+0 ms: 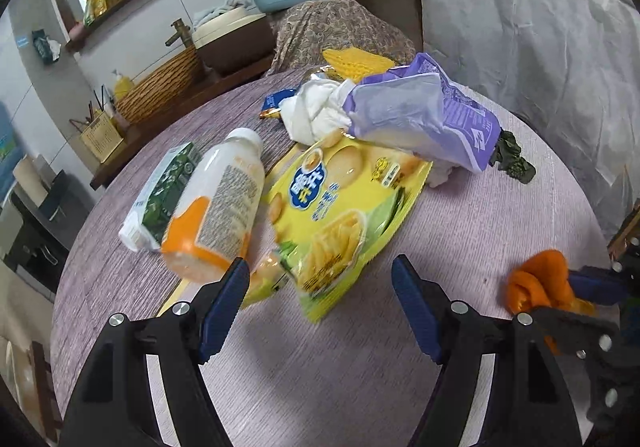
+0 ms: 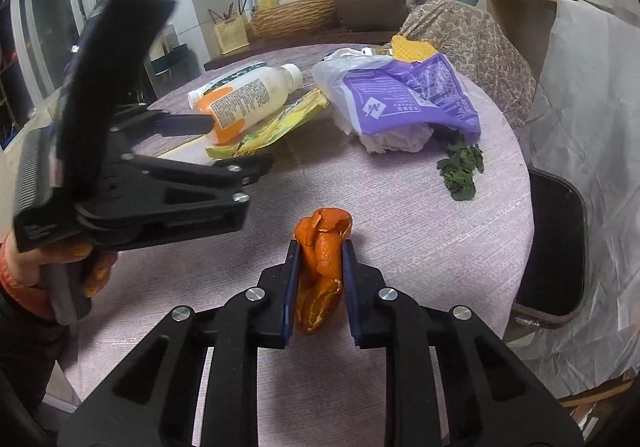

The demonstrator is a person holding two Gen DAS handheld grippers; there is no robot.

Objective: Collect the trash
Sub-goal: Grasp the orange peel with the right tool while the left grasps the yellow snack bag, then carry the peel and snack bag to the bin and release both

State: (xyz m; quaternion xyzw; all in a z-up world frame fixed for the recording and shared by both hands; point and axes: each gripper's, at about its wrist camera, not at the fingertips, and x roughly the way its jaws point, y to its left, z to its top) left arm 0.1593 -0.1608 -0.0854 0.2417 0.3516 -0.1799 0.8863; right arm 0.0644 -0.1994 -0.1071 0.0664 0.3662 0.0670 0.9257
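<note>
Trash lies on a round table under a mauve cloth (image 1: 328, 375). My left gripper (image 1: 320, 267) is open, with the near corner of a yellow chip bag (image 1: 340, 207) between its fingers, untouched by the pads. A white and orange bottle (image 1: 216, 207) lies on its side by the left finger, next to a green carton (image 1: 164, 187). Farther back are a purple bag (image 1: 420, 115), white tissue (image 1: 312, 111) and leafy greens (image 1: 514, 159). My right gripper (image 2: 320, 245) is shut on an orange peel (image 2: 324, 247) just above the cloth. The left gripper (image 2: 238, 143) reaches in beside the bottle (image 2: 248, 99).
A large white plastic sheet (image 2: 592, 151) hangs over something at the table's right, with a black chair seat (image 2: 554, 247) beside it. A chair under patterned cloth (image 1: 340, 27) stands at the far edge. A counter with a basket, basin and tap runs behind.
</note>
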